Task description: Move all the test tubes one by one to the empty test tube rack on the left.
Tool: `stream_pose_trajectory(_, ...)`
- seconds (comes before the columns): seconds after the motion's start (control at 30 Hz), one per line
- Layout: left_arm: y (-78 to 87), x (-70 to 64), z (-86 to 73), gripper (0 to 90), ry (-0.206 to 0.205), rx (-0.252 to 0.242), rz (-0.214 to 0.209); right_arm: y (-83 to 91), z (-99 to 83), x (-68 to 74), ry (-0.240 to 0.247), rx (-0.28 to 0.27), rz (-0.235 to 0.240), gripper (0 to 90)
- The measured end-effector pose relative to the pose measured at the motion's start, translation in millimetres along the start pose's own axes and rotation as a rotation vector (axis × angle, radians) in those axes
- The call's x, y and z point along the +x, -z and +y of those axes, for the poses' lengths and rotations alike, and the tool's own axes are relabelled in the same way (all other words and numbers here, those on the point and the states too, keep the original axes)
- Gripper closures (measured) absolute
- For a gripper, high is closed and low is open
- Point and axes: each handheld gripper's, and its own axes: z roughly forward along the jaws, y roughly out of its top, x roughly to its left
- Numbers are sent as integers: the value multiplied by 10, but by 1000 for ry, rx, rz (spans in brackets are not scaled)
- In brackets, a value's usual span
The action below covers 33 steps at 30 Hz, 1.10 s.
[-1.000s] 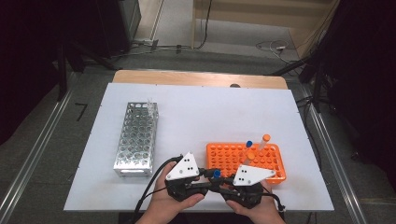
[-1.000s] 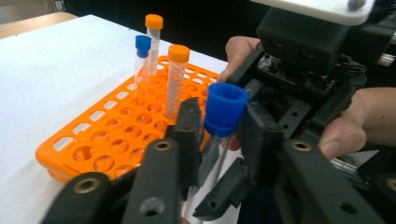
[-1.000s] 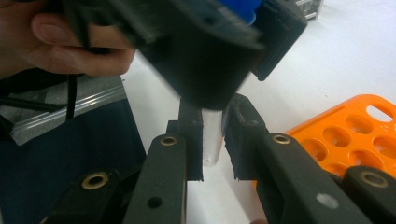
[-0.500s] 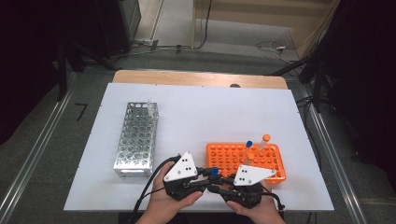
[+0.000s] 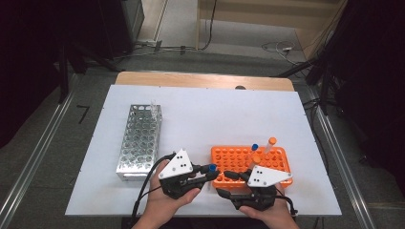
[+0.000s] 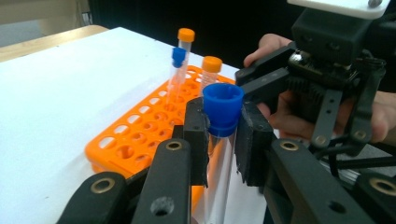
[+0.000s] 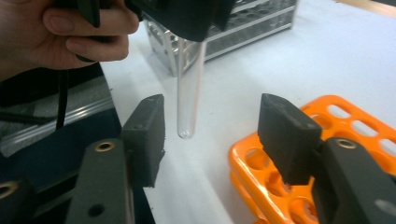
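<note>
Two racks sit on the white table point(image 5: 215, 114); left gripper point(image 6: 223, 135) fingers clamp a blue-capped tube point(image 6: 219, 140), right gripper point(image 7: 210, 126) fingers gape.

The left gripper point(image 6: 223, 140) clamps a clear blue-capped tube point(image 6: 222, 116) upright just below its cap. Behind stands an orange rack point(image 6: 140, 144) holding three capped tubes; the right gripper point(image 6: 261, 79) hovers close by.

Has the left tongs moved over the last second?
No. The left tongs, shut on the blue-capped tube, keeps its place beside the orange rack.
</note>
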Motion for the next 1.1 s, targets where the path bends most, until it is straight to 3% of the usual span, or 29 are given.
stream_pose_trajectory(0.57, 332, 309, 69, 768, 22, -29, 109, 374, -21, -242, -55, -56, -97, 7)
stream_pose_trajectory(1.1, 674, 736, 249, 768, 34, -86, 236, 637, -124, -465, -108, -91, -168, 0)
